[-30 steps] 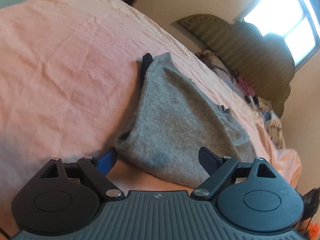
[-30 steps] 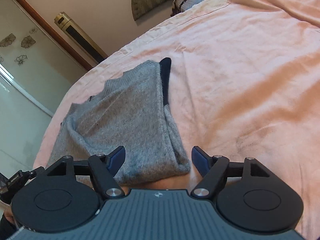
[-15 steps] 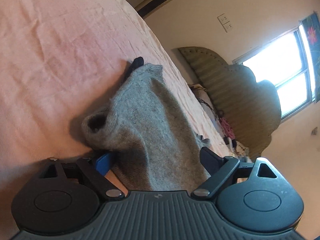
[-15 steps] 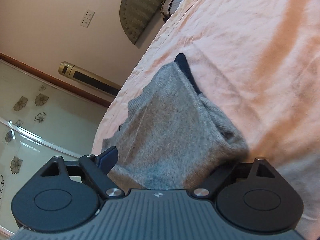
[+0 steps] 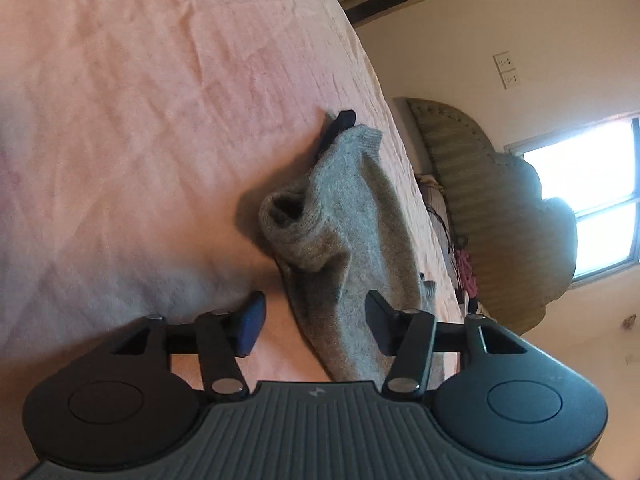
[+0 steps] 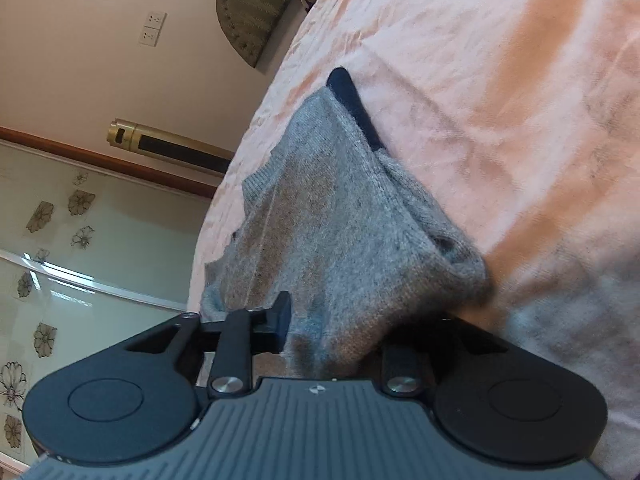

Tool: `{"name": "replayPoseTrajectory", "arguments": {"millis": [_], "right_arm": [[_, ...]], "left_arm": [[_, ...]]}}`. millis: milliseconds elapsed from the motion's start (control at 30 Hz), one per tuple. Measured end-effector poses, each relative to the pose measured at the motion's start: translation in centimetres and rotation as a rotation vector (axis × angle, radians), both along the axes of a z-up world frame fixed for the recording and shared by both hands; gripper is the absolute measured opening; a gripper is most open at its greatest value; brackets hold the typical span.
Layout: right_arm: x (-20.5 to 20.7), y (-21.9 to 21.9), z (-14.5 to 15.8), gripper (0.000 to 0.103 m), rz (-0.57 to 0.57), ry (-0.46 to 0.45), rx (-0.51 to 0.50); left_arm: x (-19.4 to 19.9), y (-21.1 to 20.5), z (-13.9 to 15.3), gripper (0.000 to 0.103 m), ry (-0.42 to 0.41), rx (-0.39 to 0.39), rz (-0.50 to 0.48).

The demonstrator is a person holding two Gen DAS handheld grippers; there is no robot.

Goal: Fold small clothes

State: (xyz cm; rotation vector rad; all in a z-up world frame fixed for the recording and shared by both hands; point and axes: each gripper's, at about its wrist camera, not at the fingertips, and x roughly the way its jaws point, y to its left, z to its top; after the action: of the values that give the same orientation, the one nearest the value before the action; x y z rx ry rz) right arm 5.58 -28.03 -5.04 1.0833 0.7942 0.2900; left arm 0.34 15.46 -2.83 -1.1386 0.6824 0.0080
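Closing on the grey sweater (image 5: 348, 248) at bottom centre: left gripper (image 5: 316, 320) not pinching yet, right gripper (image 6: 332, 324) half buried, ready to lift for folding.

No legible text, label or number anywhere.
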Motion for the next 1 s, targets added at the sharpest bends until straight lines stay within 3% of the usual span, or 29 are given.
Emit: {"name": "replayPoseTrajectory", "arguments": {"millis": [67, 167, 333, 400, 433, 467, 567, 633, 767, 800, 867, 900, 933, 967, 1000], "right_arm": [[-0.4, -0.4, 0.4, 0.045, -0.009, -0.006, 0.007], [-0.6, -0.5, 0.5, 0.051, -0.012, -0.010, 0.003], [-0.4, -0.2, 0.5, 0.054, -0.019, -0.012, -0.005], [-0.3, -0.1, 0.5, 0.054, -0.015, -0.014, -0.010], [-0.2, -0.1, 0.6, 0.054, -0.014, -0.014, -0.009], [-0.2, -0.2, 0.6, 0.054, -0.012, -0.013, -0.008], [-0.2, -0.5, 0.5, 0.053, -0.006, -0.014, 0.003], [-0.2, -0.7, 0.5, 0.053, 0.002, -0.017, 0.009], [-0.3, -0.5, 0.5, 0.055, -0.002, -0.029, 0.009], [-0.3, -0.4, 0.6, 0.059, -0.004, -0.036, 0.009], [-0.3, 0.0, 0.9, 0.065, -0.002, -0.048, 0.003], [-0.2, 0.2, 1.1, 0.068, 0.002, -0.050, -0.006], [0.0, 0.5, 1.3, 0.069, 0.006, -0.047, -0.020], [0.1, 0.8, 1.4, 0.067, 0.004, -0.041, -0.040], [0.3, 1.0, 1.3, 0.056, 0.007, -0.028, -0.057]], "left_arm": [[0.1, 0.0, 0.2, 0.072, -0.014, 0.018, 0.011], [1.6, -0.5, 0.5, 0.076, -0.032, 0.067, 0.029], [4.6, -0.9, 0.7, 0.075, -0.061, 0.155, 0.036], [5.1, -0.9, 0.8, 0.054, -0.043, 0.177, 0.036], [5.2, -0.8, 0.7, 0.019, -0.015, 0.193, 0.038], [5.1, -0.4, 0.5, 0.012, 0.021, 0.214, 0.042], [3.6, 0.6, 0.7, 0.010, 0.007, 0.275, 0.088], [3.1, 0.9, 0.8, 0.010, -0.008, 0.291, 0.069], [3.2, 0.6, -0.5, 0.018, 0.007, 0.136, 0.011], [3.0, 0.4, -0.5, 0.030, -0.012, 0.118, 0.017], [3.0, -0.3, -0.1, 0.063, -0.071, 0.109, 0.004], [3.3, -0.8, 0.2, 0.067, -0.079, 0.131, -0.006], [3.6, -1.4, 0.6, 0.065, -0.072, 0.177, -0.011], [4.1, -2.1, 1.0, 0.047, -0.066, 0.248, -0.016], [4.6, -2.5, 1.1, 0.025, -0.043, 0.310, -0.023]]}}
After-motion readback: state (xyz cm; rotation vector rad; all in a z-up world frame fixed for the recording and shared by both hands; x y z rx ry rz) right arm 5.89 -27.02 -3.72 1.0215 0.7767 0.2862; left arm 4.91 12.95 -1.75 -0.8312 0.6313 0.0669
